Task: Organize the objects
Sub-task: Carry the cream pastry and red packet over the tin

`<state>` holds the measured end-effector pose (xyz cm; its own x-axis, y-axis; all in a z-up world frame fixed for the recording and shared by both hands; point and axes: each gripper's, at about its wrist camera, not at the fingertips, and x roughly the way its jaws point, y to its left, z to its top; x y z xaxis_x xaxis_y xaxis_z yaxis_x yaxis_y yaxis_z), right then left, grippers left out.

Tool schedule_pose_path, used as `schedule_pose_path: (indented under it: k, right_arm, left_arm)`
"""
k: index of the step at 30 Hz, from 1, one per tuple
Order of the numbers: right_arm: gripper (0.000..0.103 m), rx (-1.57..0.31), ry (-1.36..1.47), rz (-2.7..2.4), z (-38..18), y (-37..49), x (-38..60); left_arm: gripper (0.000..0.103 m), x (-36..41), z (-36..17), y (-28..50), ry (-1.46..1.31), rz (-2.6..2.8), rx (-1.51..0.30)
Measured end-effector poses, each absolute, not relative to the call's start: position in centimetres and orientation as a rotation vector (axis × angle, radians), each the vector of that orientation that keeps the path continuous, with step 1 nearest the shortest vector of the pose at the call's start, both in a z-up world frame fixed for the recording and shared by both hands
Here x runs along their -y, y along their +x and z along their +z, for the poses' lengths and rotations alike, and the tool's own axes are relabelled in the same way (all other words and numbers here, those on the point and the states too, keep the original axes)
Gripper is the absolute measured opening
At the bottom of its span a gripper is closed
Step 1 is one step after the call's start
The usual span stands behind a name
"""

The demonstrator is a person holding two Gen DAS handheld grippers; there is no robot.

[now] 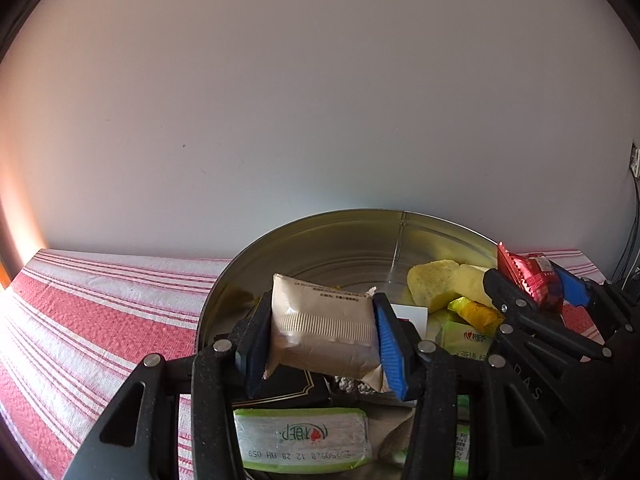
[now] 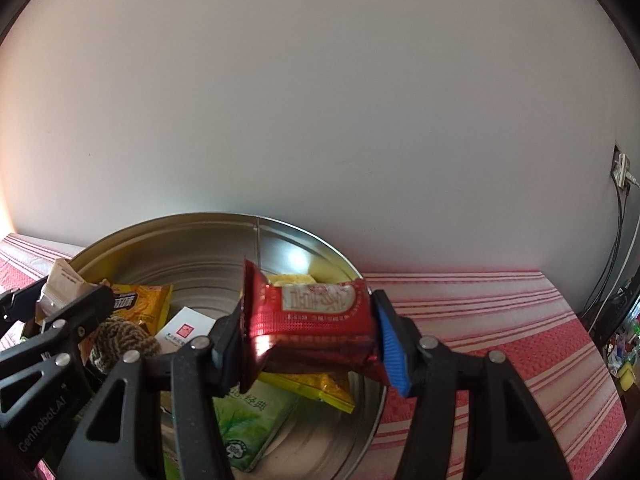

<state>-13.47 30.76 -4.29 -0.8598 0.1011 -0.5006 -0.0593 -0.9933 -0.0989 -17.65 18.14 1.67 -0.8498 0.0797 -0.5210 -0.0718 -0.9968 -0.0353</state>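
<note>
From the left wrist camera, the left gripper (image 1: 323, 344) is clamped on a tan packet (image 1: 324, 330), its blue pads pressed against both ends, and holds it above the near side of a round metal tin (image 1: 320, 240). The tin sits on a red and white striped cloth (image 1: 92, 320) against a pale wall. Inside it lie yellow sponge cakes (image 1: 436, 284), a small yellow wrapper (image 1: 476, 312), a white card (image 1: 410, 314), a black box (image 1: 292, 392) and a green-and-white packet (image 1: 304, 440). At the right edge the right gripper (image 1: 536, 284) shows, closed on a red packet (image 1: 528, 276).

From the right wrist camera, the right gripper (image 2: 310, 336) grips that red packet (image 2: 316, 320) endwise, level, over the right half of the tin (image 2: 200, 224). Below it are an orange snack bag (image 2: 140, 308), a knot of brown cord (image 2: 120, 344), the white card (image 2: 184, 328), a green packet (image 2: 248, 420) and a second yellow bag (image 2: 316, 390). The left gripper (image 2: 60, 300) appears at the left with the tan packet (image 2: 60, 284) between its fingers.

Both hands seem to be mid-carry with a snack each. I cannot tell whether these go into the tin or out of it. The next move calls for choosing a spot for each packet, lowering it there, and only then loosening the grip.
</note>
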Motion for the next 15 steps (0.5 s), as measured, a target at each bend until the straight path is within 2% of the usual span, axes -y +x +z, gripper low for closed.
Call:
schedule_pose_path:
  k: [15]
  right_arm:
    - [0.057,0.139,-0.859,2.97,-5.0,-14.0,-30.9]
  left_arm:
    - [0.05,-19.7,0.7,-17.6,-0.883,2.995,-0.039]
